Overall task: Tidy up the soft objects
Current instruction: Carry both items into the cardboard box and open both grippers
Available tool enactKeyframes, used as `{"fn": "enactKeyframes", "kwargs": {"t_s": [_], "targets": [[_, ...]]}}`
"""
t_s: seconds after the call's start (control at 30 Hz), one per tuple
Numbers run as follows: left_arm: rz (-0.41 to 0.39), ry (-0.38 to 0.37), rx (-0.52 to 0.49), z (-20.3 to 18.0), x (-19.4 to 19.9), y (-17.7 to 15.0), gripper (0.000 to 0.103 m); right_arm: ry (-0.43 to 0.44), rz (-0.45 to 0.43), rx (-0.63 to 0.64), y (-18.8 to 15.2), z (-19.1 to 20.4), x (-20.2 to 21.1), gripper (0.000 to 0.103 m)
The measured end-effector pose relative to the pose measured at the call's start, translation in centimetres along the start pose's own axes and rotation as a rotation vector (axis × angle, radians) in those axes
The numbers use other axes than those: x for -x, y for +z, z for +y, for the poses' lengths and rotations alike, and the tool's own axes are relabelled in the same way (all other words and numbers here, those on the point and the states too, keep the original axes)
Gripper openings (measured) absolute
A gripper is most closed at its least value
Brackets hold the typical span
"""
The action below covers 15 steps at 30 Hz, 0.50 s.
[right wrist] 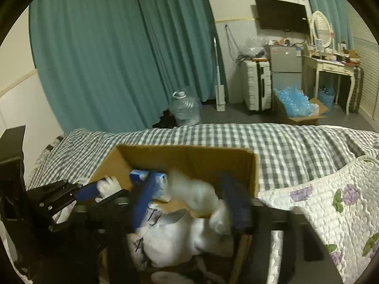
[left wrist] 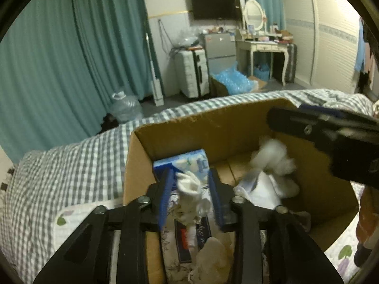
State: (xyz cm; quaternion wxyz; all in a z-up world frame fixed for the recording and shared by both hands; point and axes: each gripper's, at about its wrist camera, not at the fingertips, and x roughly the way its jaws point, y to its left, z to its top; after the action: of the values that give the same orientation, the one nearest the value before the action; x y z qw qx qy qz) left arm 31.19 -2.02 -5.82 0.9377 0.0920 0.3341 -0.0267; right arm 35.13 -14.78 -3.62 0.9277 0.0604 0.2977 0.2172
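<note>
Left wrist: the left gripper (left wrist: 191, 196), blue pads apart, straddles a limp white cloth (left wrist: 190, 189) without clamping it, above a tissue pack (left wrist: 182, 163) in the cardboard box (left wrist: 189, 130) on the checked bedspread (left wrist: 78, 165).

Right wrist: the right gripper (right wrist: 189, 201) stands wide open over the box (right wrist: 189, 156); a blurred white fluffy toy (right wrist: 194, 191) lies between its pads, crumpled white bags beneath. The box rim is close ahead.

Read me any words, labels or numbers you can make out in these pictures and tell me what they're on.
"...ne Pap..." in white script, partly legible, on the dark label of the floral tissue pack under the left tongs.
Red patch on that label: too blurred to read.
Blue tissue box in the cardboard box: print too blurred.
Fridge sticker: too small.
</note>
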Motion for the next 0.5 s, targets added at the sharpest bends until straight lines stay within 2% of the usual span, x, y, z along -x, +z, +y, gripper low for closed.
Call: {"fn": "enactKeyframes", "kwargs": {"t_s": [0.07,0.13,0.2,0.33,0.47,0.5], "targets": [[0.011,0.007,-0.006,-0.3,0.1,-0.1,0.066,0.022,-0.021,-0.036,0.2,-0.4,0.4,0.079],[0.002,0.010,-0.012,-0.6,0.7,-0.3,0.069,0.034,-0.030,-0.059,0.5,-0.6,1.1,0.080],[-0.019,0.032,-0.014,-0.8,1.9,-0.4,0.075,0.008,-0.052,-0.058,0.8,-0.4,2.4,0.084],[-0.041,0.055,0.021,-0.6,5.2,0.5,0.075,-0.016,-0.088,-0.051,2.2,0.2,6.0,0.084],[-0.132,0.072,0.041,-0.1,11.7,2.5,0.076,-0.023,-0.169,0.005,4.1,1.9,12.3,0.084],[-0.158,0.071,0.048,0.0,13.5,2.9,0.081,-0.026,-0.197,0.022,4.7,2.6,14.4,0.086]]}}
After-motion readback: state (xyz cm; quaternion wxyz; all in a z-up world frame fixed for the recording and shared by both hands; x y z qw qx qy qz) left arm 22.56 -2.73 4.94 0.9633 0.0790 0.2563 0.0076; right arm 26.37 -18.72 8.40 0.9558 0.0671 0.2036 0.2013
